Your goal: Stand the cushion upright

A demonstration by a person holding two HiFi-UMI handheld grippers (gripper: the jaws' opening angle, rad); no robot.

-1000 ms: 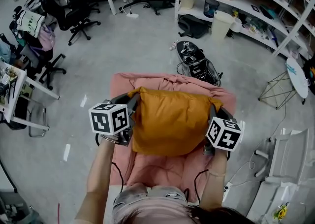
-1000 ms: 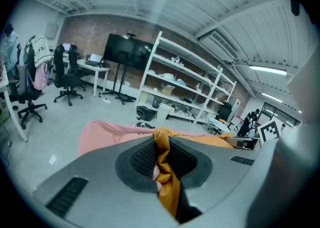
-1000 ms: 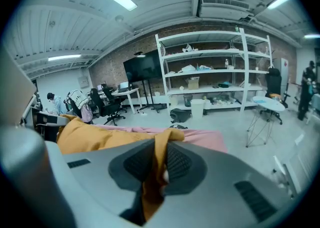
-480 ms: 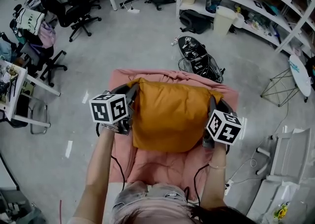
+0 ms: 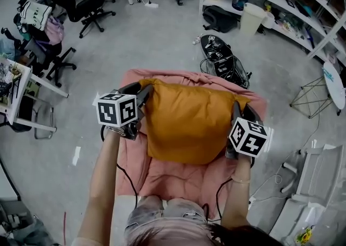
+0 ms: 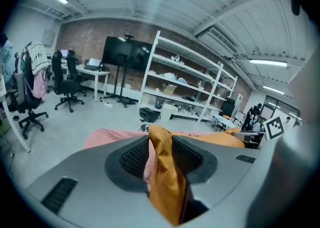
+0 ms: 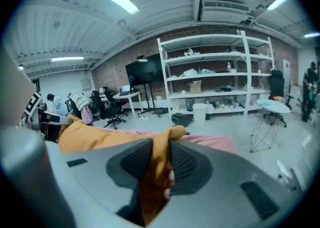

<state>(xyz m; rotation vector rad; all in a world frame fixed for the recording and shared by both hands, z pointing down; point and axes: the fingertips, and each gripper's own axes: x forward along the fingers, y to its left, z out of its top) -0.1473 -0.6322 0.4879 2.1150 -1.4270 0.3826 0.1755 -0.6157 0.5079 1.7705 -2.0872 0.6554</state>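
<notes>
Head view: the orange cushion (image 5: 186, 123) rests on a pink cover (image 5: 178, 180) (bare floor (image 5: 162, 45) all round it), between the left gripper (image 5: 141, 92) at its upper left corner and the right gripper (image 5: 237, 111) at its upper right corner. Left gripper view: the jaws have just been opening and stand released; a fold of the cushion's fabric hangs between them, lying against the right pad (image 6: 186, 157), with a gap at the left pad (image 6: 134, 158). Right gripper view: these jaws have also just been opening, yet both pads (image 7: 136, 162) touch the bunched orange corner; they grasp it.
</notes>
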